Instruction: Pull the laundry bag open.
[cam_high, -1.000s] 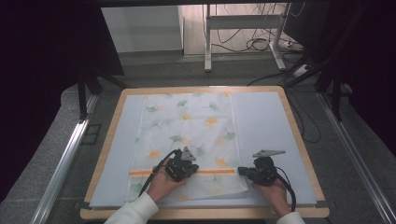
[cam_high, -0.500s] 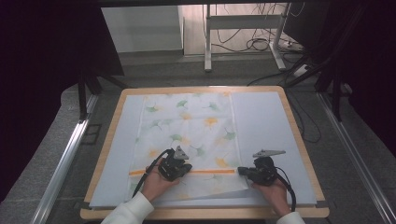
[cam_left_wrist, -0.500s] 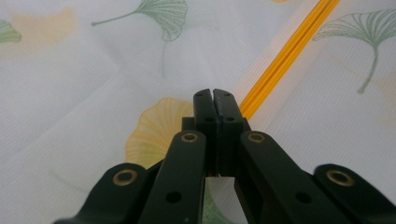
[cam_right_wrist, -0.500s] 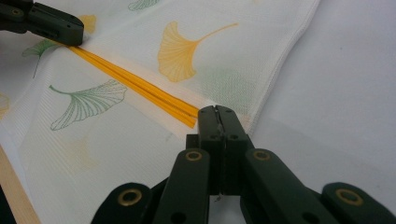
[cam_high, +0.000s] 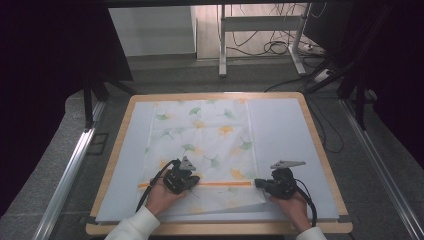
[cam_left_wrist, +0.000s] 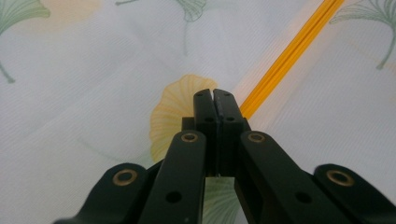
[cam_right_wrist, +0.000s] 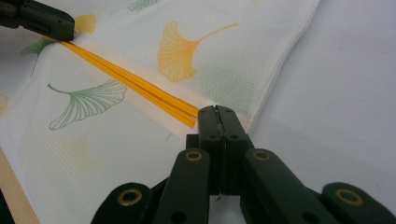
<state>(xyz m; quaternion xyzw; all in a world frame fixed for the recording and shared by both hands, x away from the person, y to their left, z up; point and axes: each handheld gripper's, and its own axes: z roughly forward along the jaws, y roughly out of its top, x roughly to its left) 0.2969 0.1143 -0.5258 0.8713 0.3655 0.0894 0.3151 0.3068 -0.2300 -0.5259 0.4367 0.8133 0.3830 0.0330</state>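
Near the front edge of the counter (cam_high: 115, 150) the leaf-print bag (cam_high: 205, 140) lies flat; my left tongs (cam_high: 190, 181) have slid left along its orange zip (cam_high: 225, 183) since a second ago, while my right tongs (cam_high: 260, 184) sit at the zip's end, both pairs closed together. Whether the slider travels with them I can't make out, nor whether either pair nips the fabric

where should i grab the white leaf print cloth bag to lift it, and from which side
Grip the white ginkgo-print mesh bag at its near right corner, where the orange zipper strip ends. Come in from the right, low and level: it lies flat, so only a free edge gives the jaws something to pinch. The shut right gripper sits there.
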